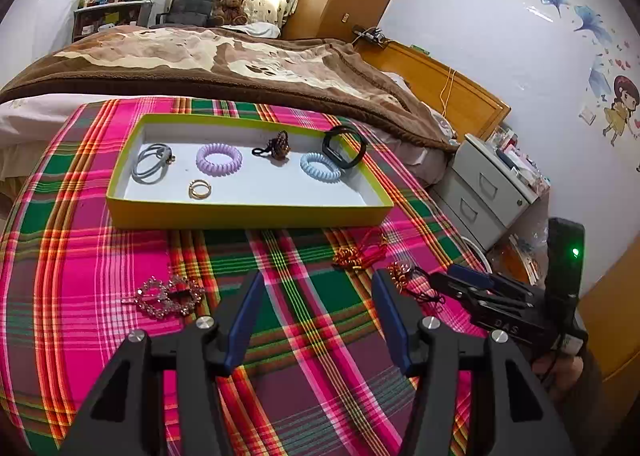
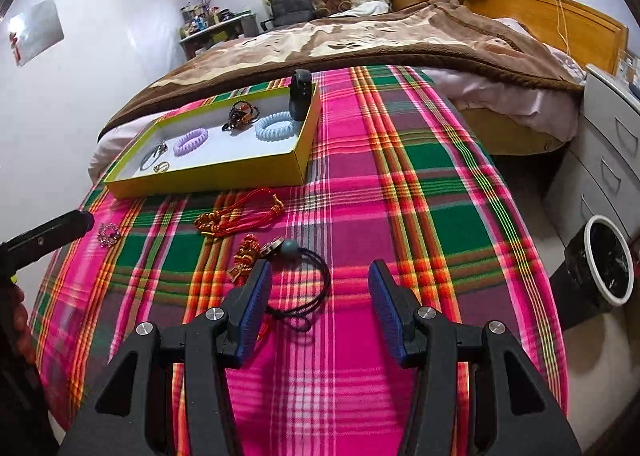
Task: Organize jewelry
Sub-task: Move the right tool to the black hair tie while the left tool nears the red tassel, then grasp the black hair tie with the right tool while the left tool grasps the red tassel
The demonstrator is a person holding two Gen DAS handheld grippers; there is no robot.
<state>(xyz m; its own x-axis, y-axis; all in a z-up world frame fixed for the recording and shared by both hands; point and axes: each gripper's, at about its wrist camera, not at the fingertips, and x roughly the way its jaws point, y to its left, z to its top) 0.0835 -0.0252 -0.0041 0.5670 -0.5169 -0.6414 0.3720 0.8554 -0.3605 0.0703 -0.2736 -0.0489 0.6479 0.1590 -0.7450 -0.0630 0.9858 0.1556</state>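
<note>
The left gripper [image 1: 318,288] stands wide apart above the pink-and-green plaid cloth [image 1: 312,336], gripping nothing. The right gripper [image 2: 318,276] is likewise spread and empty; a black cord hair tie with a grey bead [image 2: 316,284] lies between its blue pads. The shallow yellow-green cardboard tray [image 1: 248,214] holds a lilac spiral hair tie [image 1: 219,160], a pale-blue spiral hair tie [image 1: 320,170] and a gold ring [image 1: 199,189]. A rhinestone hair clip [image 1: 170,296] lies on the cloth.

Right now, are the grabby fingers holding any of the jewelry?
No, nothing is held. The left gripper is open over bare plaid cloth. The right gripper is open too; the black hair tie lies between its fingers, not pinched.
</note>
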